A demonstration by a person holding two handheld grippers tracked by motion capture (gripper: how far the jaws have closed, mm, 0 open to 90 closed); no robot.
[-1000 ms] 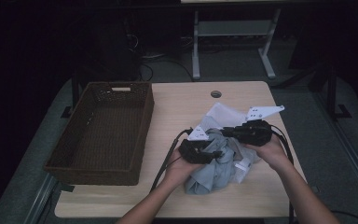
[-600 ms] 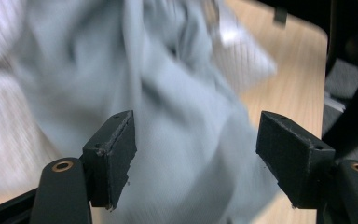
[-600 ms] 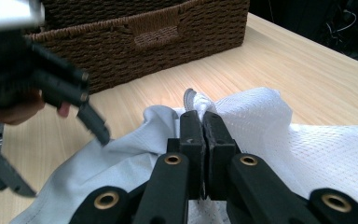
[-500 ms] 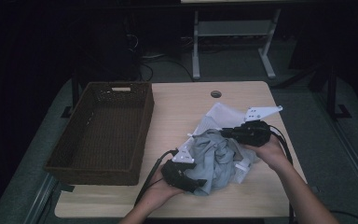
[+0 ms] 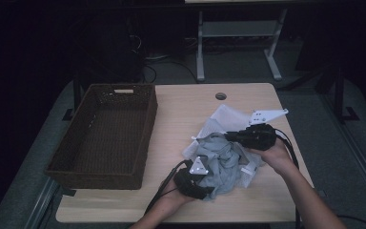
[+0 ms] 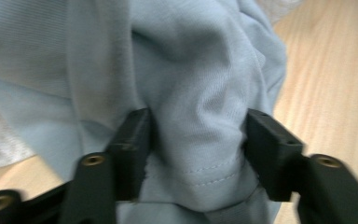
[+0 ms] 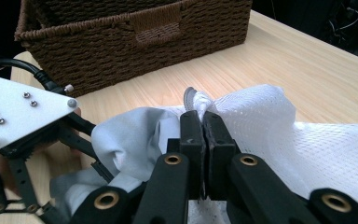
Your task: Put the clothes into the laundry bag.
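While the grey-blue shirt (image 5: 221, 160) lies crumpled on the wooden surface (image 5: 186, 107), near the brown basket (image 5: 105, 133), the left claw (image 6: 193, 149) has a fold of it between its jaws, which have just been closing. The right claw (image 7: 204, 128) is pinched tight on the edge of the white mesh cloth (image 7: 279, 126) at the shirt's far side
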